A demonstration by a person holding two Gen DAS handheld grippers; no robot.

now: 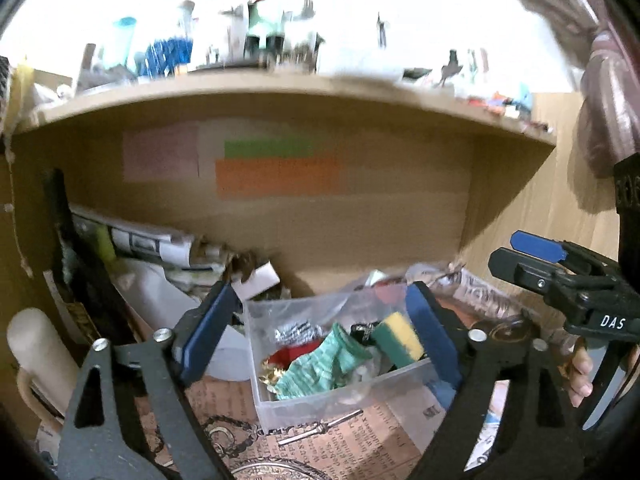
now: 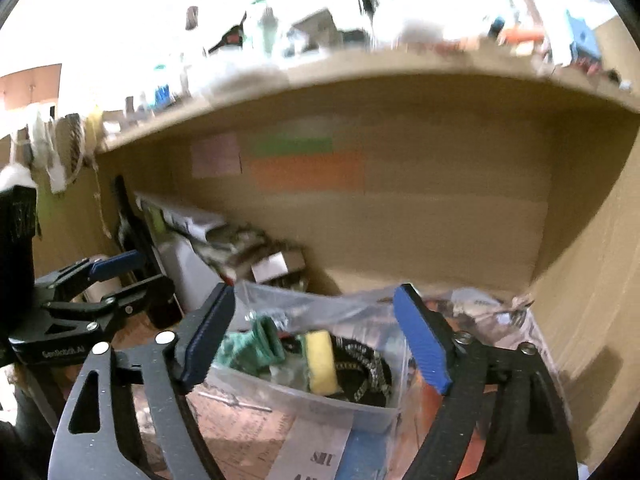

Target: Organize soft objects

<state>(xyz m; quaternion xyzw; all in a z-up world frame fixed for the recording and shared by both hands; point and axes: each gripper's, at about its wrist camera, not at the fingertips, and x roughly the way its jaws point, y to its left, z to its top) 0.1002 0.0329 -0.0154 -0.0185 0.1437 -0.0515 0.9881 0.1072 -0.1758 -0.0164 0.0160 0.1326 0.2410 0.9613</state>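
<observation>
Clear plastic rectangular bin (image 1: pixel 340 396): stands on the newsprint-covered surface (image 1: pixel 372 432) inside a wooden alcove, under the cluttered wooden shelf (image 1: pixel 280 96).
Contents: mint-green knitted cloth (image 1: pixel 324 364), lying left of centre; yellow-and-green sponge (image 1: pixel 398 338), tilted on edge to its right; black patterned fabric (image 2: pixel 364 372), beside the sponge.
Left claw (image 1: pixel 316 336): blue pads spread wide, empty, framing the bin.
Right claw (image 2: pixel 312 344): likewise wide apart, holding nothing, over the bin.

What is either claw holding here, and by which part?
Nothing is held. The left claw and right claw are both open, above the clear bin with the sponge inside.
</observation>
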